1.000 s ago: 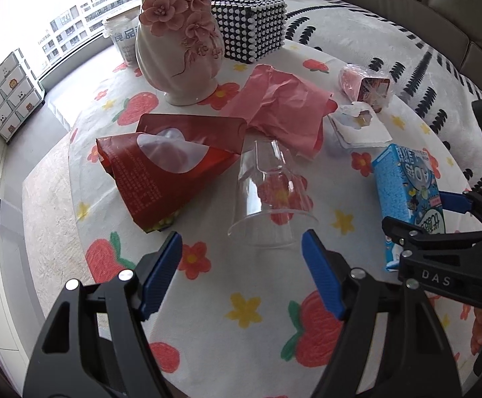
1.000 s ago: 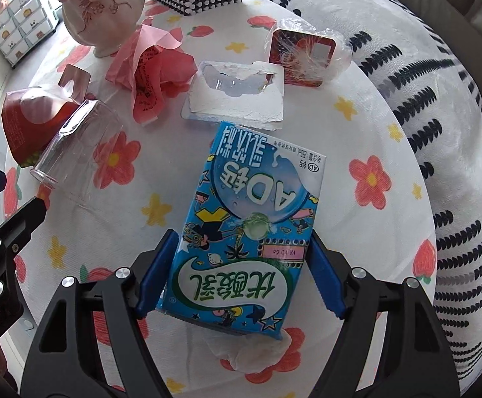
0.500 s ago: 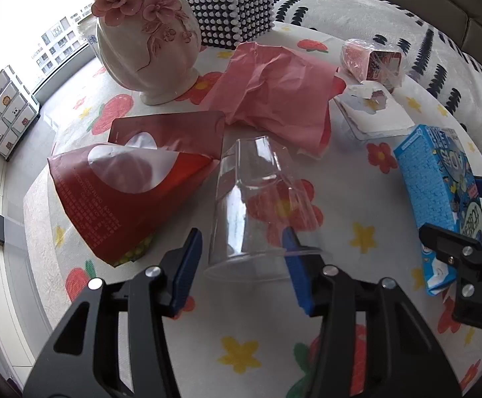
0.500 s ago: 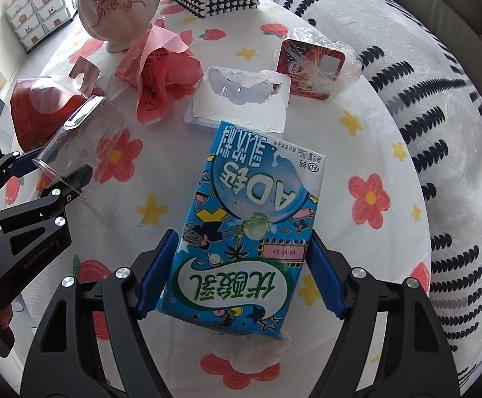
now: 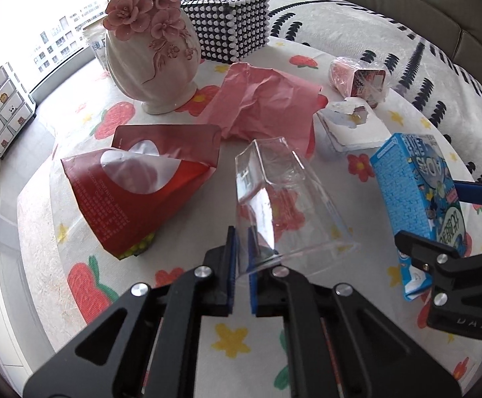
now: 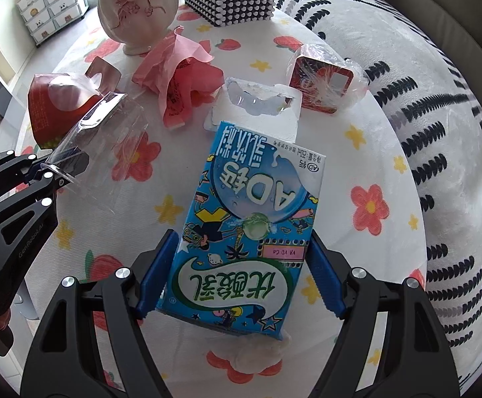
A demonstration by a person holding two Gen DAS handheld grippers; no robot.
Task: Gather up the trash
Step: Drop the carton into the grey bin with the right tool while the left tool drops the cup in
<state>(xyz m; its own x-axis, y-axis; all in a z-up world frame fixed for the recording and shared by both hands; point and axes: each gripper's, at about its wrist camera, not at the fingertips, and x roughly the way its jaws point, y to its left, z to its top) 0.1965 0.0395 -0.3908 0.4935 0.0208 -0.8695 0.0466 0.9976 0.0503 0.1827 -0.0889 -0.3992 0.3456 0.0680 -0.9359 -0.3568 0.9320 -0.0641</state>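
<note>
Left gripper (image 5: 242, 258) has just squeezed nearly shut, and its blue pads pinch the thin rim of a clear cup (image 5: 284, 199) lying on its side on the table (image 5: 307, 348). See-through plastic makes the cup's edges hard to follow, and flowers on the cloth show through it. Right gripper (image 6: 241, 282) is spread wide around a blue carton (image 6: 247, 232); the pads look like they press its two sides, but the far pad is partly hidden behind the carton. Something white and crumpled (image 6: 254, 355) peeks out from under the carton's near end, and I cannot tell what it is. A red bag (image 5: 131, 192) lies left of the cup, with small yellow-green bits at its open end. Pink paper (image 5: 261, 102) is crumpled behind the cup. A torn white pack (image 6: 257, 112) and a wrapped red box (image 6: 324, 86) sit past the carton. A vase (image 5: 151, 53) is cut off at the top. A dotted box (image 5: 231, 23) stands behind it.
</note>
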